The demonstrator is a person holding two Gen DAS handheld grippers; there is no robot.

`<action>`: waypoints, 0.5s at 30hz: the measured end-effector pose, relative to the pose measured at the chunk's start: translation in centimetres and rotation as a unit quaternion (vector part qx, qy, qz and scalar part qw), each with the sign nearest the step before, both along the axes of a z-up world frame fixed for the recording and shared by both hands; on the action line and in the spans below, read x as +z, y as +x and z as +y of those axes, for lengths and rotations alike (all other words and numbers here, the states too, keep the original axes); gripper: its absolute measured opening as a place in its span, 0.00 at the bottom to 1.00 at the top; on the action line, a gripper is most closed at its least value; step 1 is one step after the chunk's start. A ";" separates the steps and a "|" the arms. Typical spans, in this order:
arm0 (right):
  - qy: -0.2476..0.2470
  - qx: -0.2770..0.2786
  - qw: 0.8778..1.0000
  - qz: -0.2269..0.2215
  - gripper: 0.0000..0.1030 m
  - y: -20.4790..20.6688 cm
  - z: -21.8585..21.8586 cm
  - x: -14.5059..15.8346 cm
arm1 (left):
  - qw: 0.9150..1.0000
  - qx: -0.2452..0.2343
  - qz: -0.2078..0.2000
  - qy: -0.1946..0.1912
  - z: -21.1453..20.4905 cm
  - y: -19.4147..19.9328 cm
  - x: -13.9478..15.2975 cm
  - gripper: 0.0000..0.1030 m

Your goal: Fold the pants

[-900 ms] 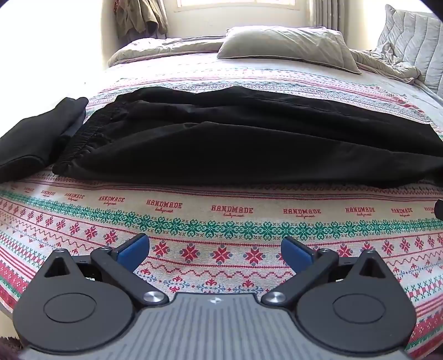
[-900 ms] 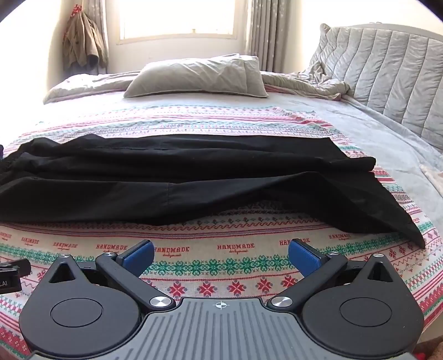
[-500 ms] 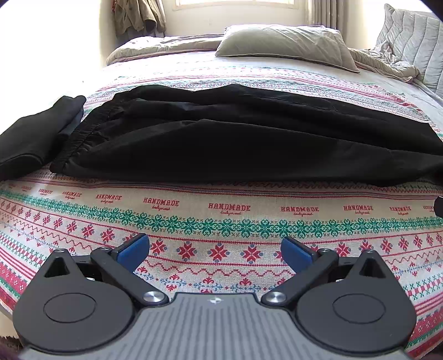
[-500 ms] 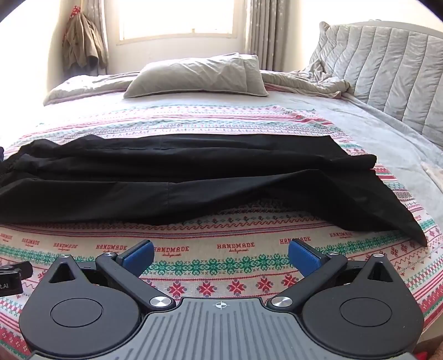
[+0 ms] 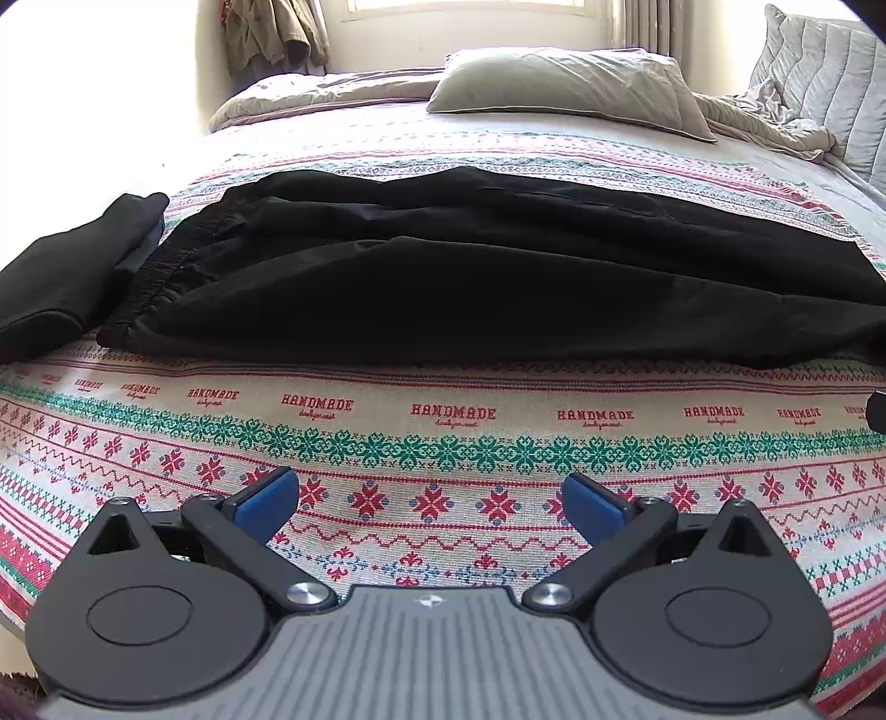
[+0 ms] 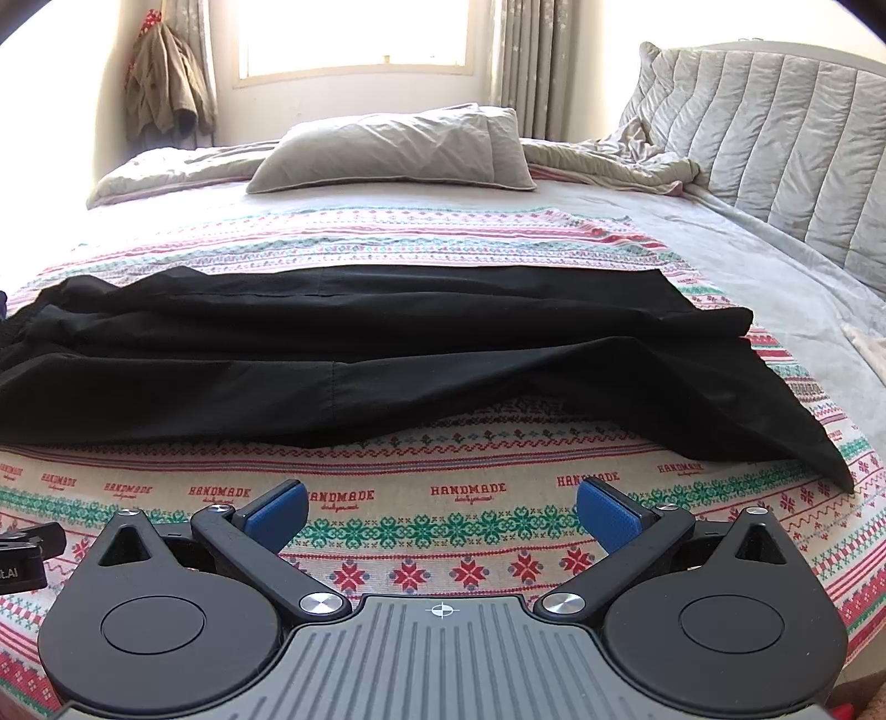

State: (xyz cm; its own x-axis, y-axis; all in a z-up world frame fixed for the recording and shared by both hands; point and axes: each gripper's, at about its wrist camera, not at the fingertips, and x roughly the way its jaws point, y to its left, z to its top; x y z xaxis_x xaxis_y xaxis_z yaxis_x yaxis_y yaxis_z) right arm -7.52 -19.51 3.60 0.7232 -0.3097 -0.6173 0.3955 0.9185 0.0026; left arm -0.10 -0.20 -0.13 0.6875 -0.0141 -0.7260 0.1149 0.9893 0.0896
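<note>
**A:** Left wrist view first: where do your pants sit, and why there?

**B:** Your black pants (image 5: 470, 277) lie lengthwise across the bed, on the patterned blanket (image 5: 443, 443), waistband (image 5: 149, 277) toward your left and legs running off to your right. Laid flat and sideways like that, both ends are in reach of one tool each, which I'd judge suits a fold. They look already doubled leg over leg, though the dark cloth hides the layers.

**A:** And your tools?

**B:** Your left tool (image 5: 429, 498) hovers over the blanket with its blue pads (image 5: 266, 498) spread wide, pinching nothing, well short of the pants. Your right tool (image 6: 440, 515) is the same: spread, empty, near the front edge of the pants but not touching. The hem corner (image 6: 830, 465) trails toward your right, askew from the rest, so I'd expect it needs straightening.

**A:** What's beside the waistband?

**B:** A second dark garment (image 5: 61, 288), folded, just to the left; whether it touches the pants I cannot tell.

**A:** The bed and room?

**B:** The blanket is knit-patterned in red and green with "HANDMADE" lettering. Behind it lie a grey sheet, a grey pillow (image 6: 398, 149) and a rumpled quilt (image 6: 609, 160), with a padded headboard (image 6: 775, 127) to your right. A bright window (image 6: 354, 33), curtains (image 6: 526, 61) and a hanging jacket (image 6: 166, 88) fill the far wall.
</note>
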 end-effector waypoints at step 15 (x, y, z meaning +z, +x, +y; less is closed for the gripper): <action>-0.004 0.003 1.000 -0.002 1.00 0.2 0.3 -0.2 | 1.000 -0.002 -0.003 -0.001 0.1 -0.2 0.3 1.00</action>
